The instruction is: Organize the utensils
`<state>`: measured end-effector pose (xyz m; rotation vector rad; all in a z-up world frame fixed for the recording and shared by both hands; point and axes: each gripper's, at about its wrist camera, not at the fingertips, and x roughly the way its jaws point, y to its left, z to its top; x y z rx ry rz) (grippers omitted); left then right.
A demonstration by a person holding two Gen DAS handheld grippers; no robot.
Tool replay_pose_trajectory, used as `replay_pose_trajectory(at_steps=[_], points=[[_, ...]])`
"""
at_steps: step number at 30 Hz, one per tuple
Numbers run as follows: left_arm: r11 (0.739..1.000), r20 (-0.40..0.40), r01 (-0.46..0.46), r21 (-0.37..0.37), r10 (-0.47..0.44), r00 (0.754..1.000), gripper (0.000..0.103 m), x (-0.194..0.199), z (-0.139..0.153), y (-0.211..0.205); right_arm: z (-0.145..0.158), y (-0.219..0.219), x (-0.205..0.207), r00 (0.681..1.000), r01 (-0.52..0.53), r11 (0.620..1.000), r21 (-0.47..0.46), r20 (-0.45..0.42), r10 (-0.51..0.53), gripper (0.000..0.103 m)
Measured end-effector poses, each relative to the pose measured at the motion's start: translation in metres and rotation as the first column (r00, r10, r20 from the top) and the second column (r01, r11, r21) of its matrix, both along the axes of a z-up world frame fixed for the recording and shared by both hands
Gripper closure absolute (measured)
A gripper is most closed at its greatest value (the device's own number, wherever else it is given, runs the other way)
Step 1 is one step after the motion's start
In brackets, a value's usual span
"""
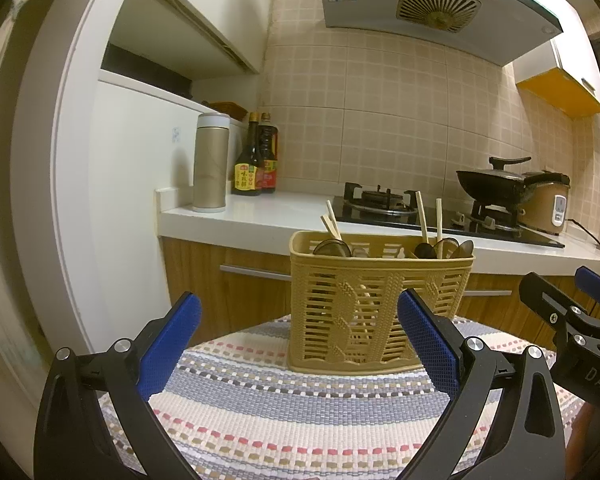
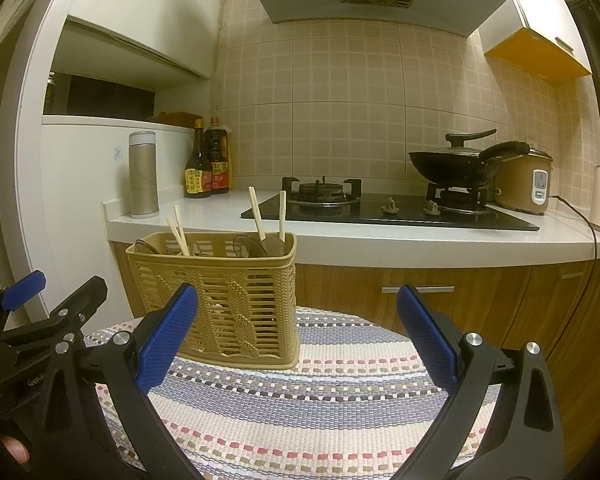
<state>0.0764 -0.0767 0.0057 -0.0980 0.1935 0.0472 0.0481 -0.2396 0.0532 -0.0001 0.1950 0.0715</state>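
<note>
Striped cloth (image 1: 260, 420) bears the basket (image 1: 376, 312) straight ahead of your left gripper (image 1: 300, 336), nearer than the right gripper (image 2: 296, 332); both spread, empty; chopsticks (image 1: 422, 216) stand upright.

Both wrist cameras are looking low and forward along their tool fingers, across the striped mat (image 1: 300, 420) toward the kitchen wall. The left view is sitting close to the basket (image 1: 380, 304); the right view is seeing it (image 2: 224, 300) left of centre. Both are sharing the stove (image 2: 380, 208).

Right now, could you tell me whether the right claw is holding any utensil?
No, the right claw is open and empty above the striped mat, while the chopsticks stand in the basket.
</note>
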Motion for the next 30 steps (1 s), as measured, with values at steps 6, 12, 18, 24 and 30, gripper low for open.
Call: replay_pose_trajectory(at_steps=[6, 12, 18, 24, 30], points=[[1.0, -0.001, 0.0, 0.002, 0.0, 1.0, 0.008, 0.0003, -0.0003, 0.0, -0.0001, 0.0001, 0.0, 1.0, 0.0, 1.0, 0.001, 0.0, 0.0, 0.008], [1.0, -0.003, 0.001, 0.003, -0.001, 1.0, 0.008, 0.0002, -0.0003, 0.0, -0.0003, 0.0007, 0.0002, 1.0, 0.0, 1.0, -0.001, -0.001, 0.0, 0.008], [1.0, -0.002, -0.006, 0.012, 0.006, 1.0, 0.008, 0.0004, -0.0003, -0.0005, -0.0008, 0.0022, -0.0001, 1.0, -0.002, 1.0, -0.006, -0.001, 0.002, 0.008], [0.999, 0.012, -0.006, 0.045, 0.006, 1.0, 0.008, -0.0009, -0.0007, -0.0049, -0.0009, 0.0022, -0.0002, 1.0, -0.002, 1.0, -0.005, -0.003, 0.002, 0.008], [1.0, -0.007, -0.006, 0.027, 0.007, 1.0, 0.008, 0.0022, 0.0, -0.0016, -0.0017, 0.0018, -0.0003, 1.0, 0.0, 1.0, -0.001, -0.003, 0.0, 0.008]])
